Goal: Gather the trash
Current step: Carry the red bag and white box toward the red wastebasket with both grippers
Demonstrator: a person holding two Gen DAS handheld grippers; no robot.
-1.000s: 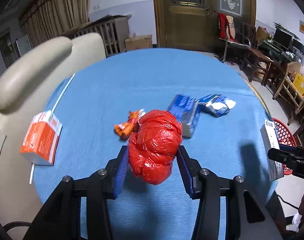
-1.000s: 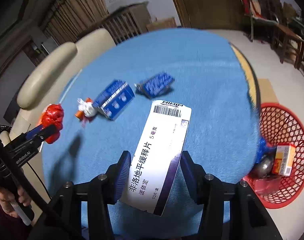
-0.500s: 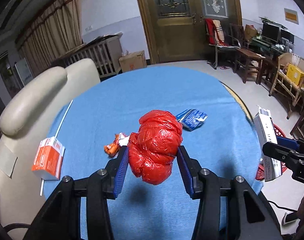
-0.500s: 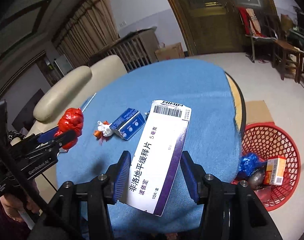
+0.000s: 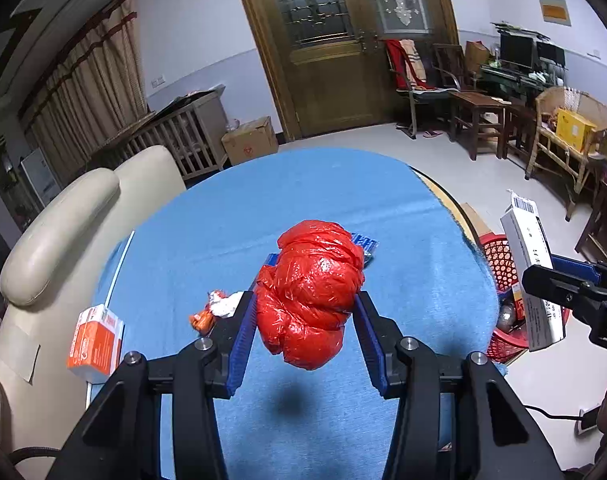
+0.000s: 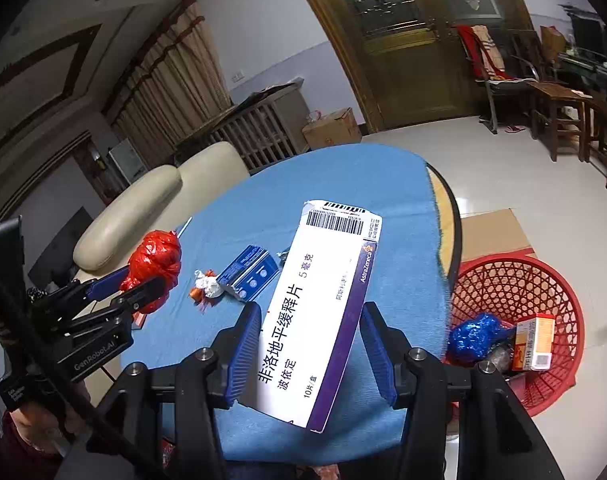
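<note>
In the left wrist view, the left gripper held a crumpled red plastic bag above the blue-covered bench; the jaws pinched the wad at its middle, one blue pad against each flank, with the top of the bag bulging beyond the fingertips and its lower lobe hanging below the pads toward the camera. A dark shadow lay on the cloth beneath it. On the bench past the left pad lay a small orange-and-white wrapper, and an orange-and-white carton sat at the bench's near left edge beside a cream sofa. A blue pack peeked out behind the bag. At the right edge the right gripper carried a white medicine box in front of a red mesh basket on the floor. In the right wrist view, the right gripper clamped that long white medicine box with purple trim across its width, the jaws pressing its two long edges; the barcode end stuck out well past the fingertips and the other end reached back between the fingers. The red mesh basket stood on the floor just beside the bench, to the right of the box, holding a blue crumpled bag and an orange-and-white box. On the bench lay a blue carton and the small wrapper, touching each other. To the left, the left gripper held the red bag above the bench's edge.
</note>
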